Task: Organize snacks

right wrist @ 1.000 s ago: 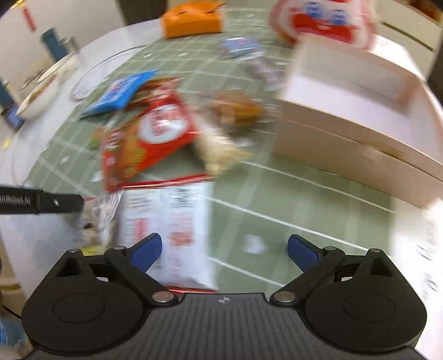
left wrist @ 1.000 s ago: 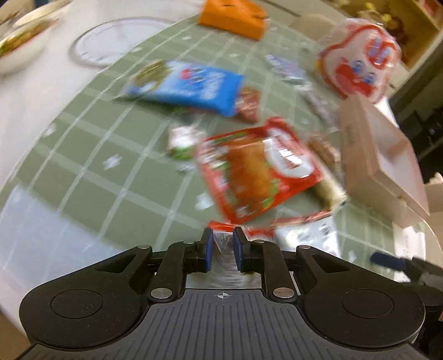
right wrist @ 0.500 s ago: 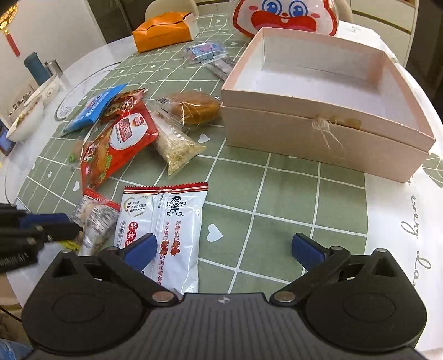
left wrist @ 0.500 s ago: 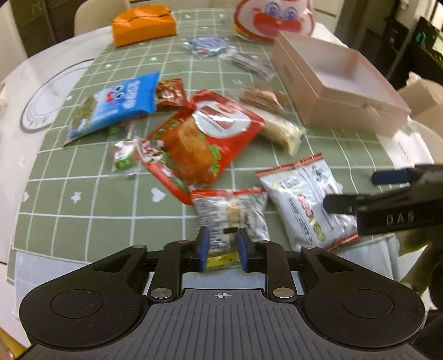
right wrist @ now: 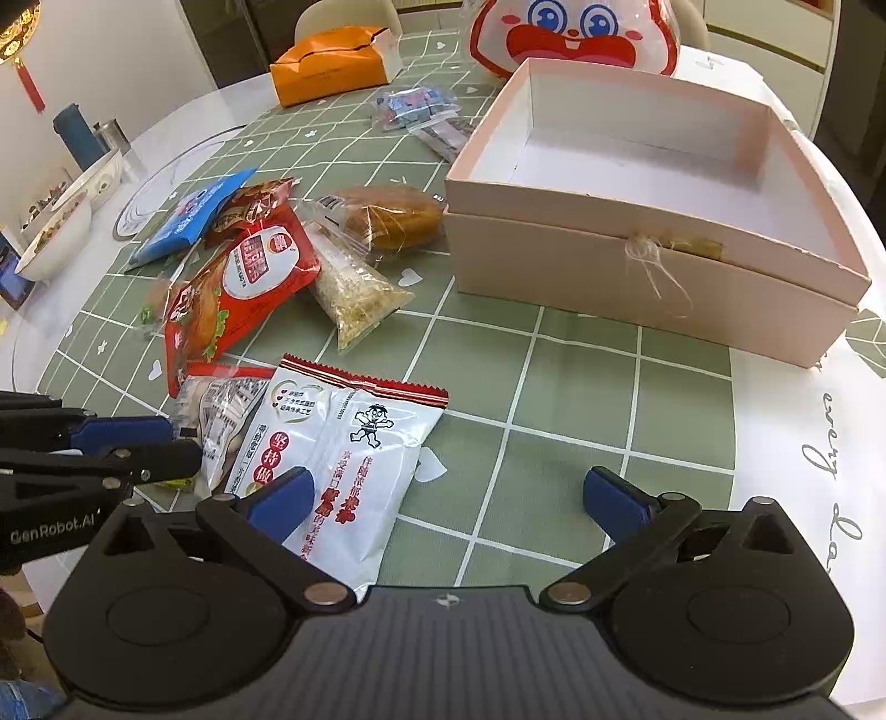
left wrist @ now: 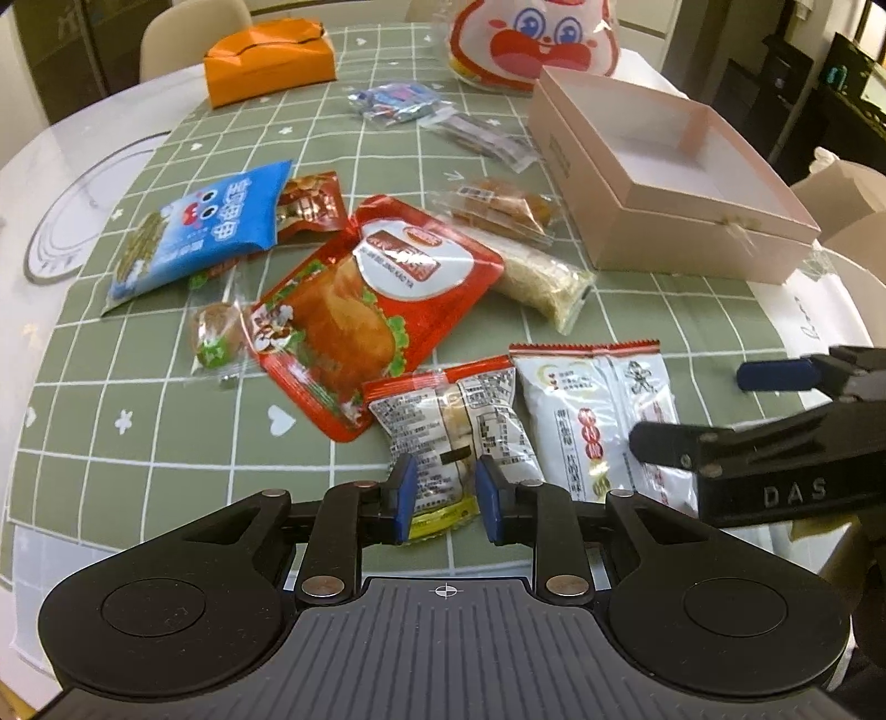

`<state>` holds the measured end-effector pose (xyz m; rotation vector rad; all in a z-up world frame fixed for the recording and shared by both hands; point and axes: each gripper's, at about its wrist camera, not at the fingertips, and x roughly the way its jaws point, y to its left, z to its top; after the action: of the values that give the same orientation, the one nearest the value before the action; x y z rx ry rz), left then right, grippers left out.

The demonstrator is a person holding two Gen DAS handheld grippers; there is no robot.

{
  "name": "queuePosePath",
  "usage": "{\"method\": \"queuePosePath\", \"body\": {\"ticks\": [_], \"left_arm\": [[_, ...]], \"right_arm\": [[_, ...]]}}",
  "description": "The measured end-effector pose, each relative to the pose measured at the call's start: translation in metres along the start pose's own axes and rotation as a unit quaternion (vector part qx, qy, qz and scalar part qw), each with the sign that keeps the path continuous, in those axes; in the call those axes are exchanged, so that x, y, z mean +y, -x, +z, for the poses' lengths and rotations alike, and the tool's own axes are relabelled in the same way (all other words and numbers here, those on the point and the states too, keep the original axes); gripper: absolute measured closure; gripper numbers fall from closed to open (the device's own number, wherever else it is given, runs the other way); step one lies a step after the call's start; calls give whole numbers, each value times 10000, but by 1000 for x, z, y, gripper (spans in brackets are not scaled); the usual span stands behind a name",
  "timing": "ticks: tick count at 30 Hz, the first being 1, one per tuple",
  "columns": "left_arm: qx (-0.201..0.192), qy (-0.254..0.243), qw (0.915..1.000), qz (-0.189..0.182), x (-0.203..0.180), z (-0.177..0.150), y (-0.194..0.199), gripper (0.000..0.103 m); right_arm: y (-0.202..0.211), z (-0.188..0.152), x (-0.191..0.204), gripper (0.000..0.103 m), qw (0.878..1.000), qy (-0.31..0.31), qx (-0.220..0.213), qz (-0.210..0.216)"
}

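A round white tabletop (left wrist: 33, 183) is covered by a green grid-patterned cloth (left wrist: 166, 437), with chairs and dark furniture seen beyond its far edge. An orange box (left wrist: 269, 60) and a rabbit-faced bag (left wrist: 531, 41) are set near that far edge, and an open pink box (right wrist: 653, 205) is placed toward the right edge.

A clear-wrapped pastry packet (left wrist: 451, 426) is laid near the near edge, its long axis running from near edge to far edge, the red-sealed end pointing away. The left tool (left wrist: 441, 498) is brought around the packet's near, yellow end, one blue pad at each side; a narrow gap is left, and a firm pinch cannot be told.

Just beside it on the right, a white rice-cracker packet (right wrist: 343, 465) is laid roughly parallel, red-striped end pointing to the far edge. The right tool (right wrist: 448, 498) is held widely spread, its left finger over that packet, nothing gripped.

A red chicken-snack pouch (left wrist: 371, 304) is laid diagonally nearer the middle.
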<state>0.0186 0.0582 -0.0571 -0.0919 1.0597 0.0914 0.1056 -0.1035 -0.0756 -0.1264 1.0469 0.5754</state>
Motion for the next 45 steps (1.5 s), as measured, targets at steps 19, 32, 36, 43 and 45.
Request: {"method": "queuePosePath", "body": {"ticks": [19,32,36,43,45], "left_arm": [[-282,589,9972,-376,44,3,-3,70],[-566,602,9956,-435,40,13,14,70],[-463,112,9985,-266,10,15,7,70],[-242,-46,9993,-270,-14,18,-10,47],[-290,62,9991,-296,-13,18,-7,47]], "right_arm": [[8,6,10,9,9982,-406,85,427],[0,8,38,29,9998,50,154,-137],[6,5,9,28,9996,-79,51,-254],[7,1,-13,24,9998,-185,67,-80],[5,0,-10,22,9999,-117,48,-99]]}}
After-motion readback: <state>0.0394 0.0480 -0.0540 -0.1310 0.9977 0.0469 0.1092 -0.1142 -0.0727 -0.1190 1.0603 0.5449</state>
